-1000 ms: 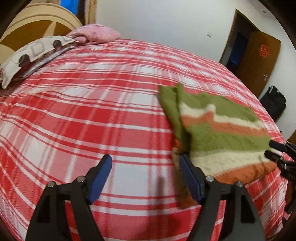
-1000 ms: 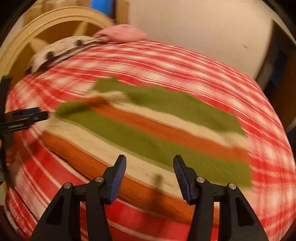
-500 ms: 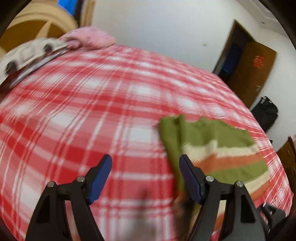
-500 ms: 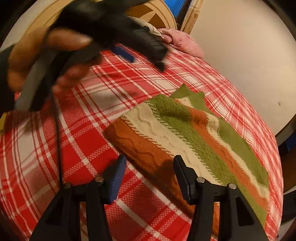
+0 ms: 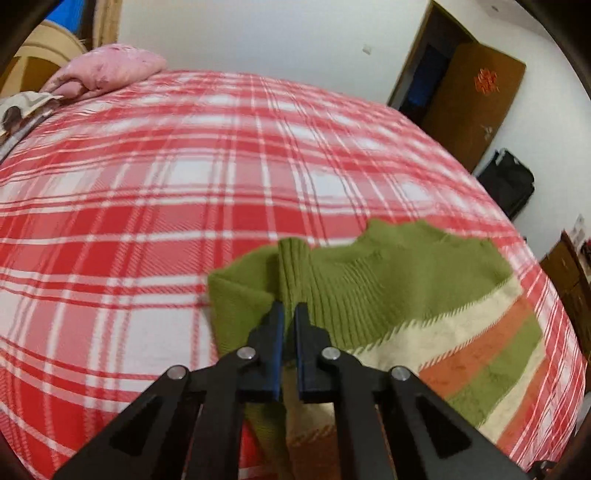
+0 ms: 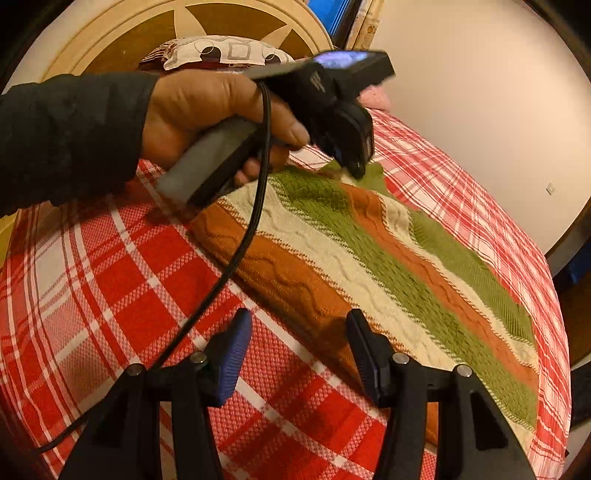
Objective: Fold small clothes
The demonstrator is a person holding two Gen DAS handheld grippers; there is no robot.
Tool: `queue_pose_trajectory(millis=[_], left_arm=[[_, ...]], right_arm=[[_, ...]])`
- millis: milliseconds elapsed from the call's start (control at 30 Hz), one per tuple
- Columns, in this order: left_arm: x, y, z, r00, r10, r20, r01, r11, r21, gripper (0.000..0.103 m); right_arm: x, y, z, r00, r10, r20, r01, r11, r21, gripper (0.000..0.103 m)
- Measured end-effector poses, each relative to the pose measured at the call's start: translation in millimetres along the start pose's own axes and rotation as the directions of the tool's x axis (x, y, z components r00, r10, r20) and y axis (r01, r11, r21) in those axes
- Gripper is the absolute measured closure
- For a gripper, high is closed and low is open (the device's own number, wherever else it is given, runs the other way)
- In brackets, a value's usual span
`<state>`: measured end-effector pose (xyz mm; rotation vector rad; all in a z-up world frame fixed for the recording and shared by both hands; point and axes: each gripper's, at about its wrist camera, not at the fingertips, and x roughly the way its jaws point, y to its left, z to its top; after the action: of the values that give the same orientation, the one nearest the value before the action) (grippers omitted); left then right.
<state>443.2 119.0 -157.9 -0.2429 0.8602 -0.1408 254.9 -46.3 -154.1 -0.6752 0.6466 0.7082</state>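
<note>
Plaid red-and-white bedspread [image 5: 147, 206] carries my green, cream and orange striped knit sweater [image 5: 424, 295]. My left tool [image 5: 289, 314] has just closed, pinching its green ribbed sleeve; my right tool [image 6: 299, 354] gapes half-wide, empty, over the near orange hem.

**Sweater low on the bed, a gripper at each end**

In the left wrist view the bedspread [image 5: 184, 177] fills the middle of the frame. The sweater [image 5: 424, 295] lies on it at lower right. The left gripper [image 5: 289, 314] stands at bottom centre, its tips at the sweater's left edge, on a raised fold. A pillow [image 5: 107, 68] sits at upper left, at the bed's far end. A door [image 5: 476, 96] stands at upper right, with a bag [image 5: 508, 181] below it, beside the bed.

In the right wrist view the sweater runs from centre to lower right. The right gripper [image 6: 299, 354] sits at bottom centre, over the sweater's near corner. The hand [image 6: 207, 114] is at upper left, above the sweater's far end, and a cable [image 6: 236, 254] hangs from it towards lower left. The headboard [image 6: 122, 33] spans the top left, behind another pillow [image 6: 221, 51].
</note>
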Motion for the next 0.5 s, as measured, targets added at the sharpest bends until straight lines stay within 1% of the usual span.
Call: queue_pose_trajectory(millis=[67, 100, 133, 167, 200, 267, 333, 367, 400, 433, 467, 500], left_arm=[[-4, 6, 0, 1.0, 0.024, 0.008, -0.024, 1.0, 0.004, 0.097], [-4, 9, -1, 0.998, 0.059, -0.005, -0.059, 0.998, 0.006, 0.097], [0, 11, -1, 0.997, 0.079, -0.01, -0.079, 0.997, 0.004, 0.097], [-1, 17, -2, 0.998, 0.062, -0.003, -0.062, 0.998, -0.014, 0.097], [-4, 21, -3, 0.999, 0.043, 0.006, -0.043, 0.999, -0.03, 0.094], [-8, 29, -2, 1.0, 0.03, 0.007, -0.03, 0.998, -0.063, 0.09], [-12, 37, -1, 1.0, -0.022, 0.018, 0.023, 0.994, -0.102, 0.073], [-16, 41, -2, 0.999, -0.041, 0.016, 0.043, 0.992, -0.123, 0.047], [-18, 43, -2, 0.999, -0.046, 0.016, 0.048, 0.99, -0.133, 0.028], [-22, 47, -3, 0.998, -0.06, 0.029, 0.064, 0.987, -0.148, 0.025], [-21, 48, -3, 0.996, -0.079, 0.029, 0.082, 0.985, -0.153, 0.024], [-18, 47, -2, 0.996, -0.092, 0.013, 0.093, 0.984, -0.153, 0.024]], right_arm=[[3, 0, -1, 1.0, 0.003, -0.001, -0.003, 1.0, 0.002, 0.049], [6, 0, 1, 1.0, -0.007, -0.003, 0.007, 1.0, 0.001, 0.049], [9, -2, 1, 1.0, -0.018, -0.005, 0.018, 1.0, 0.0, 0.049], [11, -1, 3, 0.999, -0.033, -0.004, 0.033, 0.999, 0.0, 0.049], [12, -2, 6, 0.999, -0.039, -0.003, 0.039, 0.999, 0.003, 0.049], [15, -1, 10, 0.999, -0.047, -0.003, 0.047, 0.999, 0.0, 0.049], [17, 0, 12, 0.998, -0.062, 0.001, 0.062, 0.998, -0.028, 0.045], [19, 3, 15, 0.997, -0.074, 0.001, 0.074, 0.996, -0.05, 0.042], [21, 7, 16, 0.996, -0.085, 0.005, 0.085, 0.993, -0.078, 0.042], [20, 10, 16, 0.996, -0.09, 0.009, 0.091, 0.991, -0.094, 0.042], [20, 13, 17, 0.995, -0.095, 0.013, 0.096, 0.99, -0.108, 0.042], [22, 17, 19, 0.994, -0.104, 0.018, 0.105, 0.987, -0.124, 0.042]])
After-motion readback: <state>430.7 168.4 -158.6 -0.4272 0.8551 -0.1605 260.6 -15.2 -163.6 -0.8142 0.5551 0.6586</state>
